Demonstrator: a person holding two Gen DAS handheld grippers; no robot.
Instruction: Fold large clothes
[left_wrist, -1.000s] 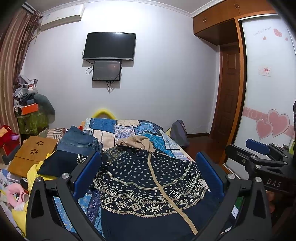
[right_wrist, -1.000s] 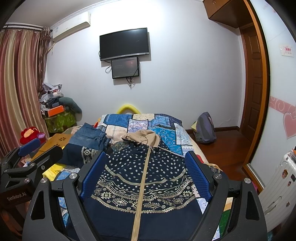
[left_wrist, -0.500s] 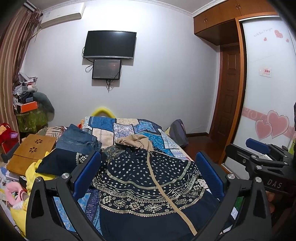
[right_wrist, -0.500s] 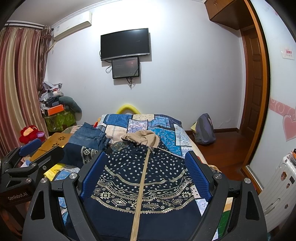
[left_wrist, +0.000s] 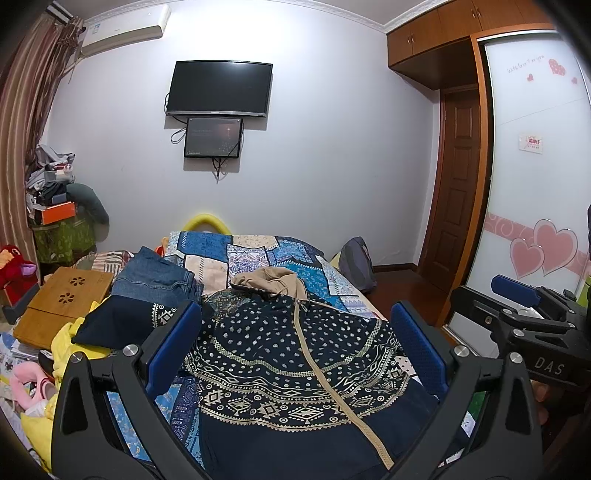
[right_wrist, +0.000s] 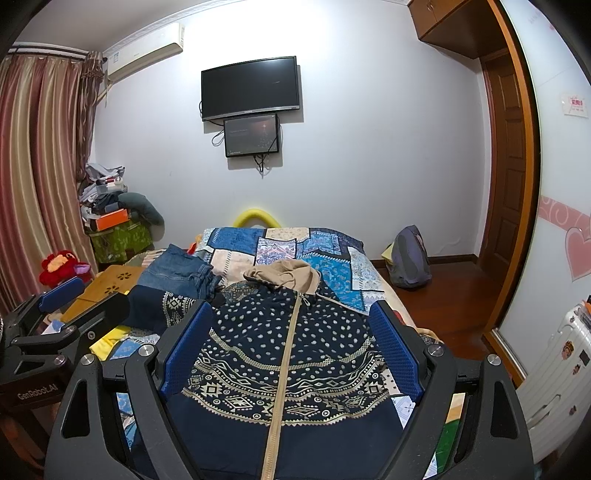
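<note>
The hoodie (left_wrist: 295, 369) lay spread on the bed (left_wrist: 258, 254), front up, its tan zip (left_wrist: 314, 354) running down the middle and the tan hood (left_wrist: 269, 280) bunched at the far end toward the wall. It was navy with pale dots and bands of pattern, and its near hem ran out of sight under both cameras. The left gripper (left_wrist: 295, 343) hung above the near part of it, level and pointed along the bed toward the wall, its blue fingers (left_wrist: 173, 343) spread wide with nothing between them, one either side of the chest. The right gripper (right_wrist: 291, 347) was held the same way just beside it, also level and facing the wall, fingers (right_wrist: 393, 350) wide apart and empty, the zip nearly centred between them. From the left camera the right gripper showed at the right edge; from the right camera the left one showed low at the left. Neither touched the cloth as far as I could tell. A folded pair of jeans (left_wrist: 155, 277) sat on the bed's left side beyond one patterned sleeve (left_wrist: 122, 321), with a wooden tray (left_wrist: 62, 299) further left. A TV (right_wrist: 249, 86) hung on the far wall, and a backpack (right_wrist: 410, 258) leaned by the bed's right side.
</note>
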